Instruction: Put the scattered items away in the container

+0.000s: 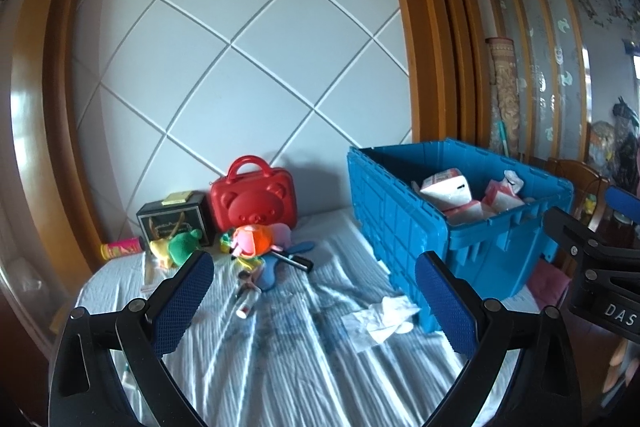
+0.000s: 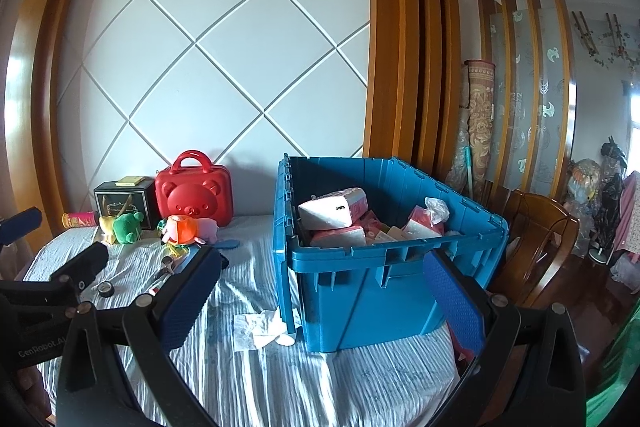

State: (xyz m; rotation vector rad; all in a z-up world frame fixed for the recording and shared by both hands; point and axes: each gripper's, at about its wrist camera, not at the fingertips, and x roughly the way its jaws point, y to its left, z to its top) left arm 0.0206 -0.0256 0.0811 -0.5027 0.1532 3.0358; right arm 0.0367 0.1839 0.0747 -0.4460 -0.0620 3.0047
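Blue plastic, ribbed and open-topped: the crate [image 1: 404,227] stands on the bed [image 1: 280,347] to my right, already holding white and pink packs [image 2: 340,215]. Both my jaws are released and grasp nothing, the left gripper [image 1: 314,301] over bare sheet, the right gripper [image 2: 324,297] before the crate's near wall. A crumpled tissue [image 2: 264,327] lies touching the crate's near corner. Farther off, by the wall, the rest is scattered: a red case [image 1: 254,197], a black box [image 1: 174,219], a green plush [image 1: 180,245], a pink toy [image 1: 252,241] and a can [image 1: 120,249] (on its side).
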